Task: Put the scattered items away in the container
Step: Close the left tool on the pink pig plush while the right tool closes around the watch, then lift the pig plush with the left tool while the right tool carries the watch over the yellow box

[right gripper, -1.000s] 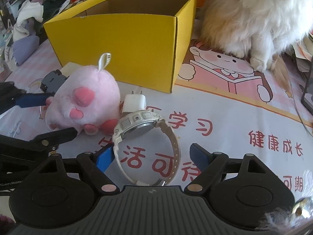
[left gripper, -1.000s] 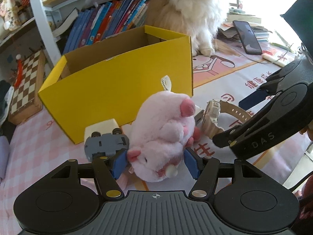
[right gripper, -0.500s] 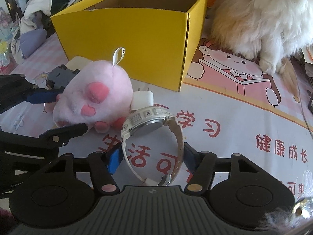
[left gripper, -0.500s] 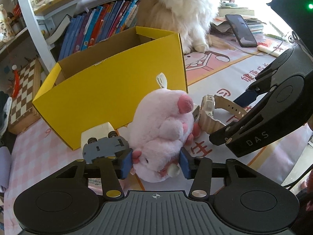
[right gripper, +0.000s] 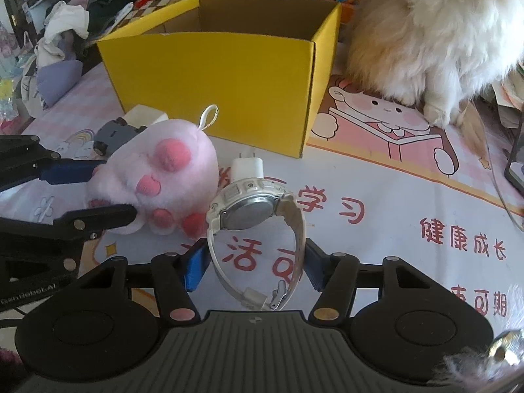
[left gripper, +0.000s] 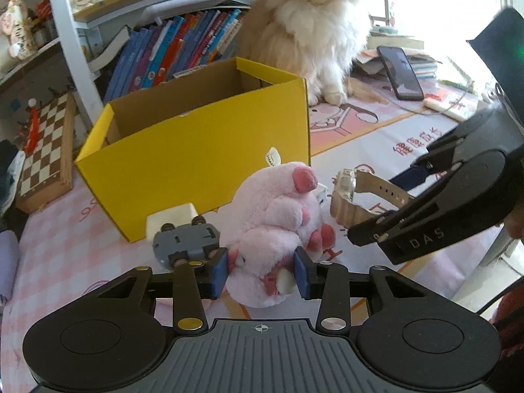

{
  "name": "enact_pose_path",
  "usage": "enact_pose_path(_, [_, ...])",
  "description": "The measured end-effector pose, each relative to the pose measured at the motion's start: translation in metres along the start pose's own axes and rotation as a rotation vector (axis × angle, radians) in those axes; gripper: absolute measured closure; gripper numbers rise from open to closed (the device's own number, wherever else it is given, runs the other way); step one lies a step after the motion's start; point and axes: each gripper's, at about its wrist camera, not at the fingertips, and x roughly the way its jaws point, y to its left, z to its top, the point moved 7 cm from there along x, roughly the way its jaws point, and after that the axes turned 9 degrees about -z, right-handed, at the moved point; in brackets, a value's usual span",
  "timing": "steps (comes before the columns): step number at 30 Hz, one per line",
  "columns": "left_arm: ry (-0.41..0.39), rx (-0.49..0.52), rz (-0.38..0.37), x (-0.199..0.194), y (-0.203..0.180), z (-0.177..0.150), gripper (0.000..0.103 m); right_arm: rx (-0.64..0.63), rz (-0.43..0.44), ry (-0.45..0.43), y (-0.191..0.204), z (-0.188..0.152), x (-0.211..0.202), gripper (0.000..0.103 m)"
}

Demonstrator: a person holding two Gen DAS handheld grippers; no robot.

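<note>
L gripper (left gripper: 261, 273) closing on pink plush (left gripper: 278, 229), R gripper (right gripper: 253, 267) on watch (right gripper: 258, 216)

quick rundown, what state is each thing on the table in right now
yellow box: open-topped, upright
pink plush: between the closing pads of the left hand-held gripper
white watch: strap buckled, between the closing pads of the right hand-held gripper
toy car: flipped, wheels up
white charger: flat, unplugged
phone: lying flat

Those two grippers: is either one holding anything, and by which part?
The left gripper is closing on the pink plush toy's lower end. The right gripper is closing across the white watch's strap loop.
</note>
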Motion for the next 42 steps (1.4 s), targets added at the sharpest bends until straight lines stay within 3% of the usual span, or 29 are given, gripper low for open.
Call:
enact_pose_path(24, [-0.131,-0.033,0.022,-0.06,0.012,-0.002,0.064,-0.001,-0.019,-0.095,0.026,-0.002,-0.041,0.045])
enact_pose_path(42, [-0.306,-0.014,0.072,-0.105,0.053,0.055,0.064,-0.013,-0.003,-0.251,0.036,0.067,-0.084,0.045])
